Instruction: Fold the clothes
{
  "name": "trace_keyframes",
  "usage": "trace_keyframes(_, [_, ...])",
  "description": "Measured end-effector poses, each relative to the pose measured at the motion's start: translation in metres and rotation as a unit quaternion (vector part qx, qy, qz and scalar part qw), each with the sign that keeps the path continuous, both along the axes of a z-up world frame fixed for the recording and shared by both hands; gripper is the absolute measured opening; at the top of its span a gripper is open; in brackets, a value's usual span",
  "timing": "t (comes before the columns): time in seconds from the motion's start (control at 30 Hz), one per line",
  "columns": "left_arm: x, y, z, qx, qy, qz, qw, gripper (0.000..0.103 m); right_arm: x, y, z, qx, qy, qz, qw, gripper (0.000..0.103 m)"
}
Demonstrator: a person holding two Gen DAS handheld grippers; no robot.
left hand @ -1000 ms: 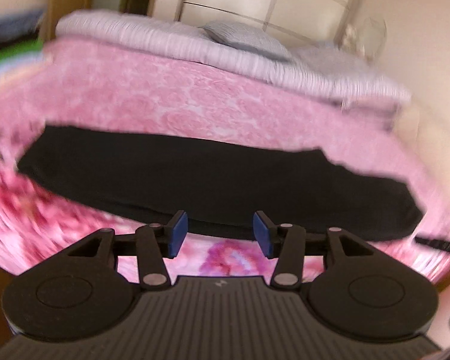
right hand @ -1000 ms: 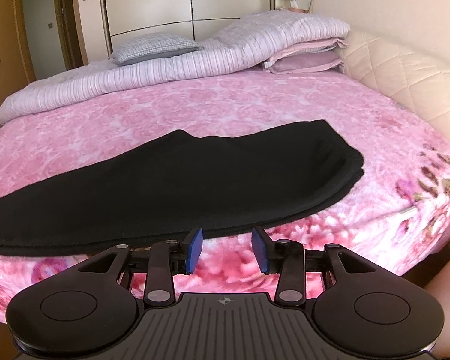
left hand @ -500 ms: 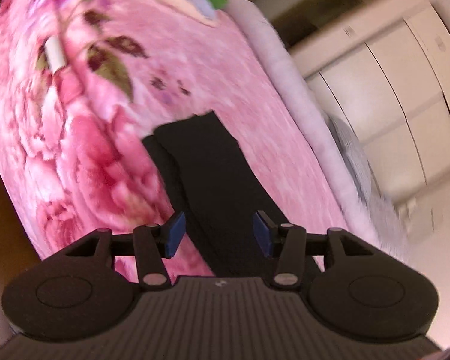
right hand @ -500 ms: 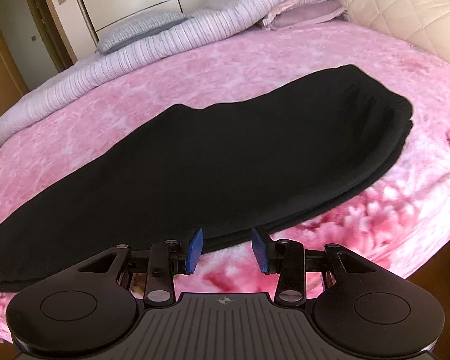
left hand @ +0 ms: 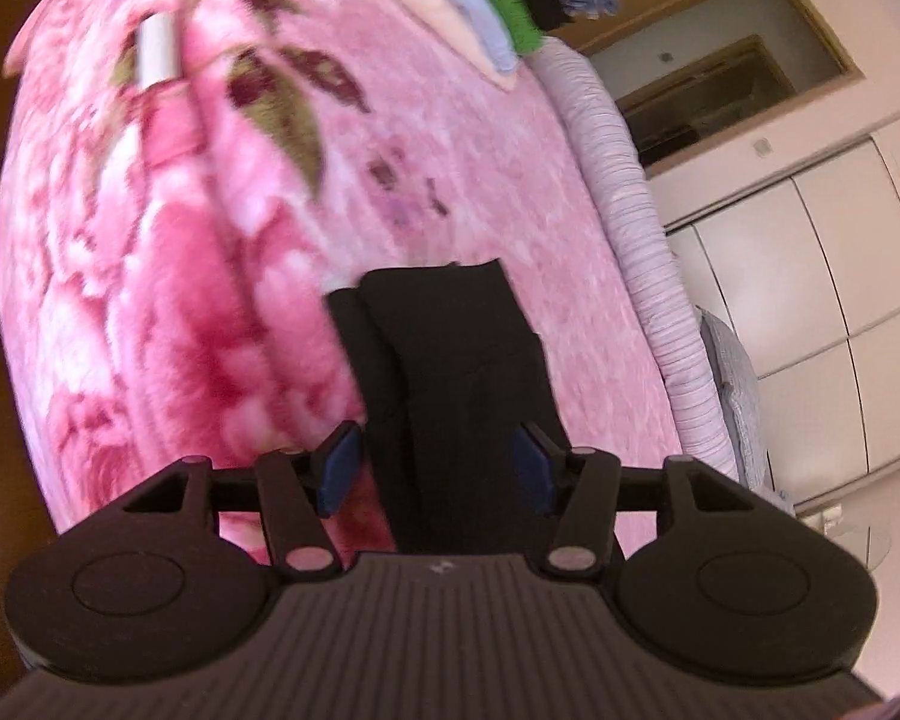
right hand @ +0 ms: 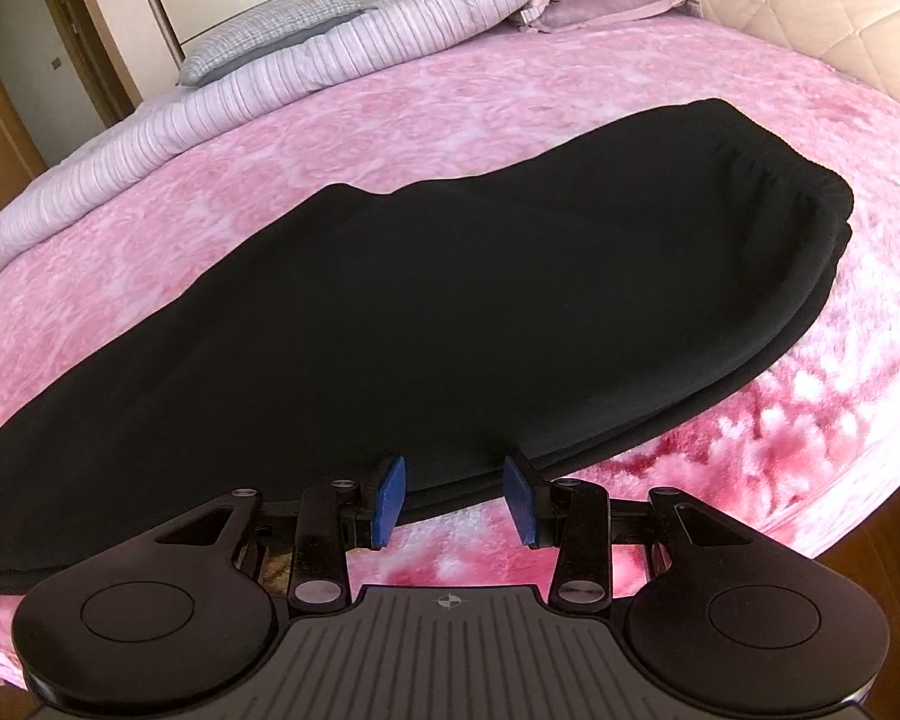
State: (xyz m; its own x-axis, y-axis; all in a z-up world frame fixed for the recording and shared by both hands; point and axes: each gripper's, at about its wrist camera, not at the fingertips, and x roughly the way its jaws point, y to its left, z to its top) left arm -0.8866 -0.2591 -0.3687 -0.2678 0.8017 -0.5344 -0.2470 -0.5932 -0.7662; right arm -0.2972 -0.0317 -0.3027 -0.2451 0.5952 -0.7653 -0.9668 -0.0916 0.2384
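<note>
Black trousers [right hand: 450, 300] flat on pink bed [right hand: 510, 90].
I see left hand-held gripper [left hand: 438, 468] and right hand-held gripper [right hand: 455, 501] both spread apart, empty.

Near edge: bare pink blanket [right hand: 450, 546] is lying open before the black trousers [right hand: 450, 300].
Far side: rolled duvet [right hand: 330, 72] and pillows [right hand: 600, 6] are blocking the way.

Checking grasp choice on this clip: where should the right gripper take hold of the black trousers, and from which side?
Judging by the pose, at the near long edge of the trousers, just ahead of the open right gripper, coming in low from the bed's front side. The layers lie stacked and flat there, so the fingers could pinch both. The waistband end at the right looks bunched and thicker.
</note>
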Motion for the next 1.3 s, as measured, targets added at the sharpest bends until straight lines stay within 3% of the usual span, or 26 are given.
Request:
trace_keyframes(0.07, [0.002,0.005,0.001,0.000,0.008,-0.005,1.0000,0.033,0.004,0.000,-0.001,-0.002,0.002,-0.002,1.000,0.041])
trace_keyframes(0.13, [0.004,0.010,0.000,0.002,0.015,-0.008,0.9999,0.031,0.008,0.001,-0.003,-0.003,0.005,-0.004,1.000,0.041])
trace_keyframes(0.3, [0.005,0.005,-0.008,0.016,0.004,0.022,0.9996,0.015,0.018,0.000,-0.002,-0.003,0.009,-0.011,1.000,0.041])
trace_keyframes(0.4, [0.010,0.019,0.010,-0.036,0.066,-0.011,0.9971,0.006,0.025,0.001,-0.001,0.001,0.009,-0.016,1.000,0.041])
trace_keyframes(0.47, [0.023,0.036,0.035,-0.076,0.146,-0.052,0.9850,0.004,0.031,0.002,0.000,0.004,0.004,-0.024,1.000,0.041])
trace_keyframes(0.53, [0.046,0.059,0.059,-0.095,0.224,-0.105,0.9643,0.003,0.038,0.002,0.002,0.008,0.005,-0.031,0.999,0.041])
trace_keyframes(0.6, [0.087,0.079,0.057,-0.095,0.252,-0.177,0.9465,0.003,0.044,0.002,0.005,0.013,0.007,-0.039,0.999,0.041])
trace_keyframes(0.7, [0.149,0.109,0.054,-0.093,0.293,-0.282,0.9088,0.003,0.051,0.002,0.009,0.021,0.010,-0.050,0.998,0.041])
trace_keyframes(0.8, [0.211,0.139,0.051,-0.090,0.329,-0.383,0.8583,0.004,0.057,0.002,0.012,0.030,0.016,-0.060,0.998,0.041])
trace_keyframes(0.87, [0.252,0.159,0.048,-0.088,0.350,-0.448,0.8178,0.013,0.060,0.003,0.013,0.034,0.020,-0.066,0.997,0.041])
trace_keyframes(0.93, [0.288,0.177,0.047,-0.086,0.366,-0.502,0.7784,0.014,0.063,0.003,0.015,0.033,0.024,-0.070,0.997,0.041])
trace_keyframes(1.13, [0.253,0.173,0.059,-0.108,0.339,-0.483,0.7999,0.023,0.072,0.002,0.018,0.036,0.052,-0.073,0.995,0.041])
trace_keyframes(1.23, [0.236,0.171,0.065,-0.120,0.325,-0.473,0.8100,0.023,0.069,0.003,0.021,0.036,0.114,-0.066,0.991,0.041])
trace_keyframes(1.3, [0.224,0.170,0.068,-0.127,0.316,-0.466,0.8166,0.022,0.061,0.006,0.020,0.031,0.185,-0.046,0.981,0.040])
